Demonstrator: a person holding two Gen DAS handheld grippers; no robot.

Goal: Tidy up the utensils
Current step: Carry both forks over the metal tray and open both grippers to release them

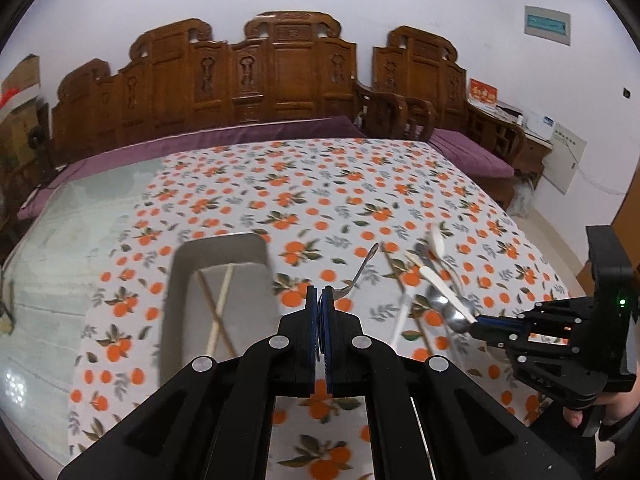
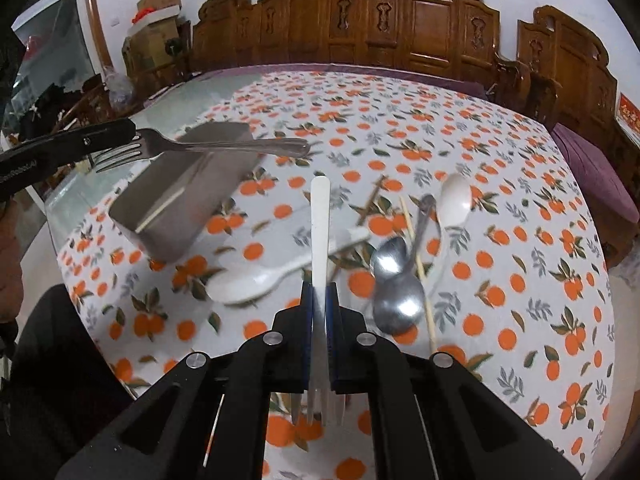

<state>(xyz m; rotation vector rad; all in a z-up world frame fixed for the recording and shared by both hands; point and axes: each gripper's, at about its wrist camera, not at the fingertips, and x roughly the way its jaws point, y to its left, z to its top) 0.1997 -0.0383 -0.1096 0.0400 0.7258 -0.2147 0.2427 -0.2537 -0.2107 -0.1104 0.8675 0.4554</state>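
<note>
We are mid-sort, each claw carrying a piece. Our left claw [image 1: 323,300] is clamped on the metal fork [image 2: 192,146] near its tines, handle pointing out toward 1 o'clock, just right of the grey tray [image 1: 180,272] where two chopsticks [image 1: 218,312] already lie crossed. Our right claw [image 2: 320,300] pinches a white plastic fork [image 2: 320,216], handle aimed at 12 o'clock, above the remaining pile: metal spoons [image 2: 396,296], white spoons [image 2: 456,200] and loose chopsticks on the tabletop [image 2: 520,184]. Next, we judge, the left swings toward 9 o'clock over the tray and releases.
</note>
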